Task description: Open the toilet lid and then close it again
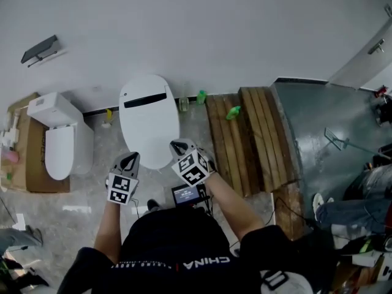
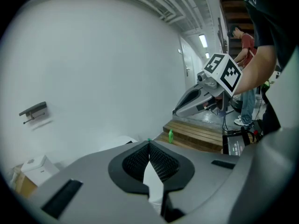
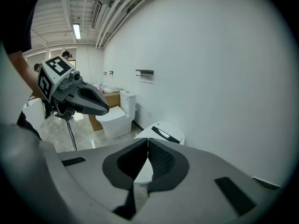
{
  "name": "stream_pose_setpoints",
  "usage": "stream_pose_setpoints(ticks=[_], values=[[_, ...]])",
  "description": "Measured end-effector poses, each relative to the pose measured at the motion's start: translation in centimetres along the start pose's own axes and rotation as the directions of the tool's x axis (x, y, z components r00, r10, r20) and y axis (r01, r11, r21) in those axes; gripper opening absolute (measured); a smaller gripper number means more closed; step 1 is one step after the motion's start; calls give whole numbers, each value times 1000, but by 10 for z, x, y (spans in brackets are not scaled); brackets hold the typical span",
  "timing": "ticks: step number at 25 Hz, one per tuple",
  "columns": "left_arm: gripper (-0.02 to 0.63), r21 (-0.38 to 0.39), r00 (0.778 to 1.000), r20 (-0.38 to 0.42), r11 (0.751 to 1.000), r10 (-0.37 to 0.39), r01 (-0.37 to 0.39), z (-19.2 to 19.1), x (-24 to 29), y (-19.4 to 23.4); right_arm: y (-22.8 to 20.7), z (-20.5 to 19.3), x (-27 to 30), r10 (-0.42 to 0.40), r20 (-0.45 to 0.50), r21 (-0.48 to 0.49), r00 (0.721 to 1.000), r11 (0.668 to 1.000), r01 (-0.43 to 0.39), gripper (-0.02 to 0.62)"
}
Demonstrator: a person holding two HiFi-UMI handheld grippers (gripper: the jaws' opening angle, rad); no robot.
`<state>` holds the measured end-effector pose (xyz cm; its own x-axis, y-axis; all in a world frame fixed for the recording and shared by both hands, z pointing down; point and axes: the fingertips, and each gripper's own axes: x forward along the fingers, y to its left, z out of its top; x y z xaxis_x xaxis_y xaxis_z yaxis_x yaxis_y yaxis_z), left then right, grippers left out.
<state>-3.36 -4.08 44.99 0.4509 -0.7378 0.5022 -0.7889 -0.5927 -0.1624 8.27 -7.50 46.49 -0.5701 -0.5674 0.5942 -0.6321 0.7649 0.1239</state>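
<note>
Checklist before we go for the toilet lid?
1. Toilet lid down and flat: ok.
2. Left gripper empty: ok. Its jaws are together, so not ok if the lid edge must go between them.
3. Right gripper empty: ok. Its jaws are also together.
4. Both grippers clear of the lid, at its front edge: ok, neither touches it.
5. Sides of the lid free: ok. The green bottles and the wooden pallet stand apart from it.
6. Room for the lid to swing up toward the wall: cannot tell.
</note>
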Motion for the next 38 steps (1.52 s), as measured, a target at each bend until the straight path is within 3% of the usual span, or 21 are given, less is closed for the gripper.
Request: stream_pose_setpoints(ticks=[6, 11, 15, 24, 30, 38], values=[[11, 80, 993, -110, 996, 39, -30, -24, -6, -49, 3, -44, -16, 58, -36, -15, 998, 998, -59, 15], [11, 88, 978, -206, 996, 45, -27, -64, -21, -95, 18, -87, -18, 104, -87, -53, 991, 993, -109, 15], [11, 96, 967, -250, 995, 51, -28, -86, -44, -109, 41, -96, -27, 120, -94, -69, 988, 990, -127, 15], [11, 163, 985, -162, 986, 61, -35, -80, -90, -105, 95, -71, -49, 63, -78, -94, 995, 993, -70, 15], [11, 179, 991, -126, 984, 40, -16, -116, -155, -133, 162, -76, -80, 8, -80, -103, 997, 995, -16, 15], [11, 189, 993, -113, 982, 13, 9, -184, -262, -171, 283, -95, -126, -39, -93, -61, 995, 998, 33, 15]])
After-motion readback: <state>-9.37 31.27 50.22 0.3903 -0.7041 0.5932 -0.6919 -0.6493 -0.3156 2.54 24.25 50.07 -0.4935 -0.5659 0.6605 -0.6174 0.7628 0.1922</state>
